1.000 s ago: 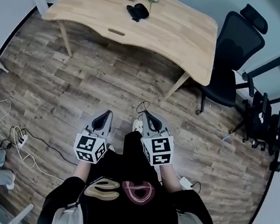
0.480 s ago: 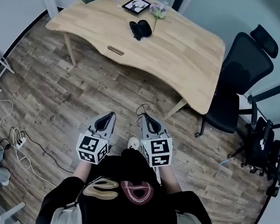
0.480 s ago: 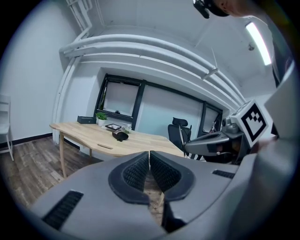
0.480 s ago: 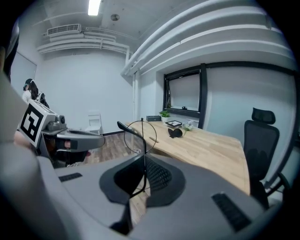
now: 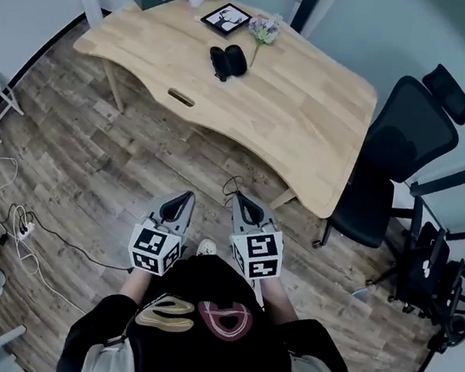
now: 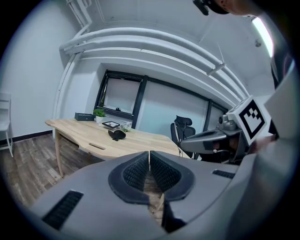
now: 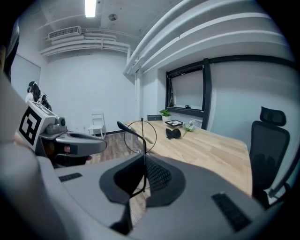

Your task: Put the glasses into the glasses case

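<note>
Wooden table is well off, black glasses case sat on it. Wire glasses are pinched in the right gripper. The left gripper is pressed together, empty. Carry step, probably: the case has to be reached next.

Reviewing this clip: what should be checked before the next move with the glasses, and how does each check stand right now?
1. Glasses gripped by the right gripper: ok, jaws shut on the thin frame.
2. Left gripper free: ok, jaws together, nothing between them.
3. Glasses case within reach: not ok, it lies far up the table, and both grippers are over the floor, short of the table.
4. Case open: cannot tell, too small.
5. Room to work at the case: ok, bare wood on its near side.
</note>
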A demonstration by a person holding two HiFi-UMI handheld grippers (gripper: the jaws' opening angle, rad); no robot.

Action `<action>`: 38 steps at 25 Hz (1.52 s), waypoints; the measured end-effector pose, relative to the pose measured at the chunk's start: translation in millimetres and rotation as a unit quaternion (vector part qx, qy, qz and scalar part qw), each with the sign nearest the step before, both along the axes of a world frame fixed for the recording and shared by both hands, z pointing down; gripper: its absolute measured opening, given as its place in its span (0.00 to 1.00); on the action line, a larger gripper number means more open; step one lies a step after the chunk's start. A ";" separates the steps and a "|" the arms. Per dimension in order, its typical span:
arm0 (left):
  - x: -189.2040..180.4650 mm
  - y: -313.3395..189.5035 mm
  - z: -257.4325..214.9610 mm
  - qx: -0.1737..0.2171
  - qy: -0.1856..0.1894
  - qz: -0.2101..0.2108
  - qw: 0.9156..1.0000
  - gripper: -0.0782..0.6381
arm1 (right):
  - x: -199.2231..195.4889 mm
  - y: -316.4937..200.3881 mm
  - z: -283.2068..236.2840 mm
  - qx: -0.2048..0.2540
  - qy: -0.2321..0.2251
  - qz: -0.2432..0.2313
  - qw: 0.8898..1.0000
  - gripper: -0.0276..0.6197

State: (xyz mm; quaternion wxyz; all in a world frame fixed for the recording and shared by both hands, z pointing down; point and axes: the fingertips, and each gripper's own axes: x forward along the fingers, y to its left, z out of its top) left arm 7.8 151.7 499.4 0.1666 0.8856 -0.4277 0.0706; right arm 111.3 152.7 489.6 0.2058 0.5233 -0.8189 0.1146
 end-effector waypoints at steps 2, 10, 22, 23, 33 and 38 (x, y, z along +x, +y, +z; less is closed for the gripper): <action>9.0 -5.9 1.6 -0.001 -0.001 -0.005 1.000 0.14 | 8.5 -6.1 1.5 -0.001 0.000 -0.005 1.000 0.06; 27.8 -25.1 10.0 -0.009 -0.010 -0.019 1.000 0.14 | 32.6 -24.7 10.2 -0.008 -0.010 -0.010 1.000 0.06; 37.5 -49.1 17.6 -0.021 -0.008 -0.017 1.000 0.14 | 44.9 -45.1 12.2 -0.017 -0.010 -0.003 1.000 0.06; 37.7 -52.4 18.5 -0.022 -0.008 -0.015 1.000 0.14 | 45.4 -48.0 12.8 -0.018 -0.010 -0.001 1.000 0.06; 24.3 -114.0 26.3 -0.031 -0.009 0.002 0.999 0.14 | 34.9 -98.8 20.7 -0.033 -0.005 0.020 0.999 0.06; 15.5 -159.4 26.8 -0.034 -0.005 0.011 0.999 0.14 | 27.8 -134.2 21.3 -0.044 0.002 0.032 0.999 0.06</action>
